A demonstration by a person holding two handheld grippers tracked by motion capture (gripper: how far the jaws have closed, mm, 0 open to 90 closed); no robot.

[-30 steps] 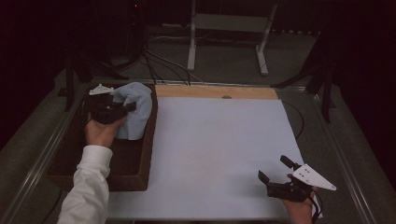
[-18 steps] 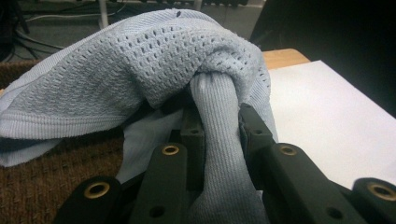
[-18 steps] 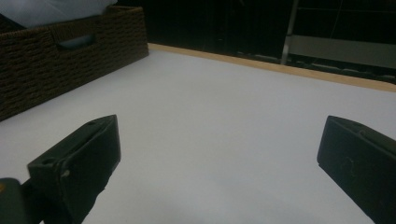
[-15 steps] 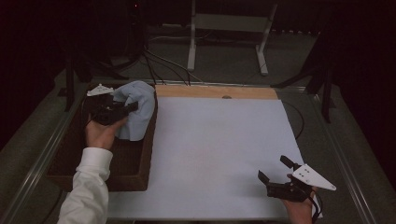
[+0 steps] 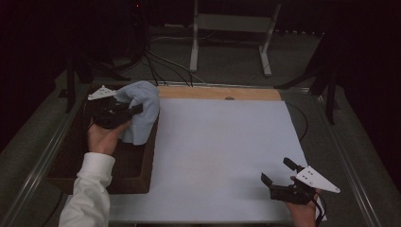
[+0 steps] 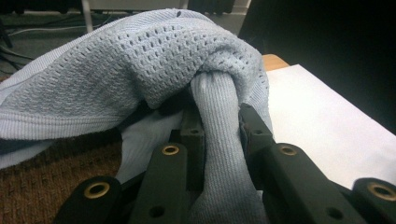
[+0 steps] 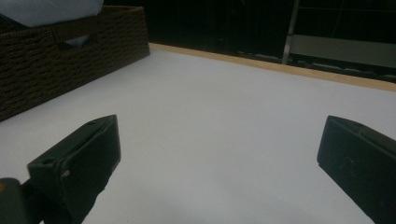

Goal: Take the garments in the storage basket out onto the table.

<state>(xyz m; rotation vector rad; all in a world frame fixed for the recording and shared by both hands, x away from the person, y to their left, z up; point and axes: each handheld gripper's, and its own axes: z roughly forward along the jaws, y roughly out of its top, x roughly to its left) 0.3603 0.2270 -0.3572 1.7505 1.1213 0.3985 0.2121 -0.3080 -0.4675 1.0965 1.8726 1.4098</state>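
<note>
The left gripper (image 5: pixel 135 109) is clamped on a fold of the pale blue cloth (image 5: pixel 142 111), holding it above the right edge of the brown wicker basket (image 5: pixel 142 165) at the left of the white mat (image 5: pixel 222 156). The right gripper (image 5: pixel 279 172) rests over the mat's near right corner, jaws wide apart, nothing between them.

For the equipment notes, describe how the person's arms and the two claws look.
Left claw: black body, grey three-cornered plate on top; the left gripper view shows black jaws with brass-ringed holes. Left arm in a white sleeve with a cuff. Right claw: black, two blunt black jaws, a grey three-cornered plate with small holes, and a dark cable by the wrist. No sleeve shows at the right hand.
</note>
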